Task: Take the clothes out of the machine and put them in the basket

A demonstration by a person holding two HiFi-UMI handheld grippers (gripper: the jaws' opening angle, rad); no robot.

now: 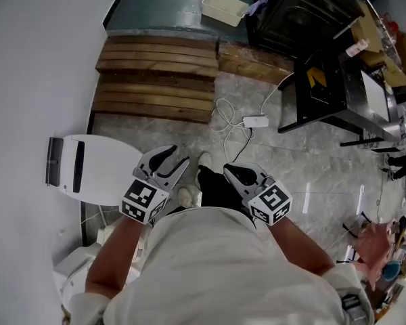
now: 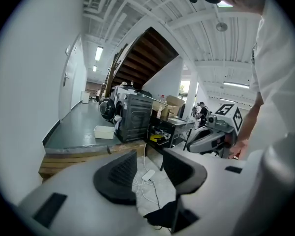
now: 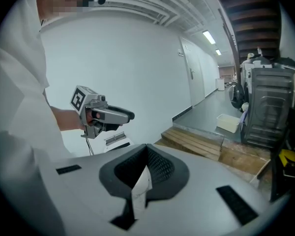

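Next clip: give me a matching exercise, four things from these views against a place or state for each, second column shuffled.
Things:
1. left claw
2. right claw
3. white power strip
4. cream tub

Places or states:
A. on the grey floor beyond the wooden steps
B. jaws together
C. on the pale stone floor, white cable looped beside it
D. jaws apart, nothing between them

Pairs: 1-D; 2-B; 3-C; 4-A
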